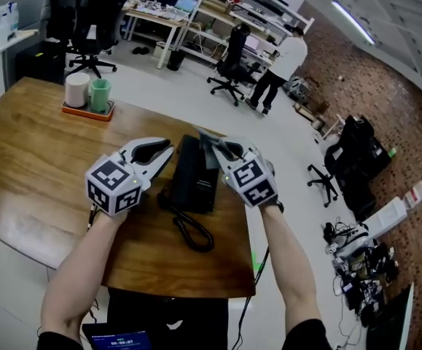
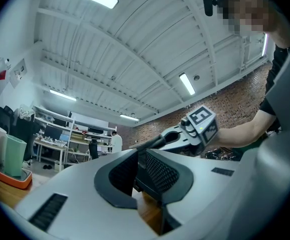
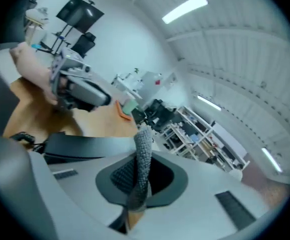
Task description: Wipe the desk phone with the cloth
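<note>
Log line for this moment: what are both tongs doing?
left tongs: shut on desk phone edge | right tongs: shut on cloth, held over desk phone

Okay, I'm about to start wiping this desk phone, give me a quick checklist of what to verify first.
1. Cloth clamped in the right tongs: ok, the grey cloth stands pinched between them.
2. Cloth brought to the desk phone: ok, the right tongs are over its far end.
3. Cloth touching the phone's surface: cannot tell.
4. Left tongs steadying the phone: cannot tell. They sit at its left edge, but no grip is clear.
5. Coiled cord out of the wiping path: ok, it lies on the table at the phone's near end.
6. Tray clear of both arms: ok, it is far off to the left.
</note>
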The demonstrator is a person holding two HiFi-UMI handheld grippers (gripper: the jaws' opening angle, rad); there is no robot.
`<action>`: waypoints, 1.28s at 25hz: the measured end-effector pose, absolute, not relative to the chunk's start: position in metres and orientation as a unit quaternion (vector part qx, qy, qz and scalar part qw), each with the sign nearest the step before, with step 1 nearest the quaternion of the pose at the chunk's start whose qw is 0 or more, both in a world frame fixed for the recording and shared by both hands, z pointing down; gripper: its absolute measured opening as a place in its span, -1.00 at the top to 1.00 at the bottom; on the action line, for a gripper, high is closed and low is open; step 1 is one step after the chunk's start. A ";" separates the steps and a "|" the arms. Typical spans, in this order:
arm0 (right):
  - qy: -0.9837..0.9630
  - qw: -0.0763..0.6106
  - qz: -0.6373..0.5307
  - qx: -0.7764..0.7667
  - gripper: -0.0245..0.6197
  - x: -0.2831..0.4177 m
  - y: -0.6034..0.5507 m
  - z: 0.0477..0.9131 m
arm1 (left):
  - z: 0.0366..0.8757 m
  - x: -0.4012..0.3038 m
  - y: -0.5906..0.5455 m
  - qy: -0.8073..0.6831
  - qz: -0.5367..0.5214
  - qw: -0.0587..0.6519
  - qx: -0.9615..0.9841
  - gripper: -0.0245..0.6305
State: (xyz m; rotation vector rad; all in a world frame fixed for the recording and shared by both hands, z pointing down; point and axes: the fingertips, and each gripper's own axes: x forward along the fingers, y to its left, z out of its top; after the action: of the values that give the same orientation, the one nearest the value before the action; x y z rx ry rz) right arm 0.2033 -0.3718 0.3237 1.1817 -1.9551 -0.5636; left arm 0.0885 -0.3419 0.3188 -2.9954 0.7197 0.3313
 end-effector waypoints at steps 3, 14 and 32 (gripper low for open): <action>-0.741 0.406 -0.213 0.491 0.84 0.213 -0.407 0.334 | 0.319 0.091 -0.340 0.232 0.106 0.023 -0.967 0.82; -0.774 0.492 -0.231 0.324 0.84 0.166 -0.300 0.401 | 0.315 0.092 -0.338 0.228 0.104 0.026 -0.968 0.82; -0.737 0.411 -0.221 0.488 0.84 0.209 -0.410 0.335 | 0.317 0.091 -0.340 0.232 0.103 0.026 -0.967 0.82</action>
State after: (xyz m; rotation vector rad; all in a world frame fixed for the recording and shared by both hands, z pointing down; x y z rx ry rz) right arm 0.2095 -0.4096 0.3346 1.2289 -1.8551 -0.5567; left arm 0.0912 -0.3398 0.3169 -2.9878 0.7159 0.3194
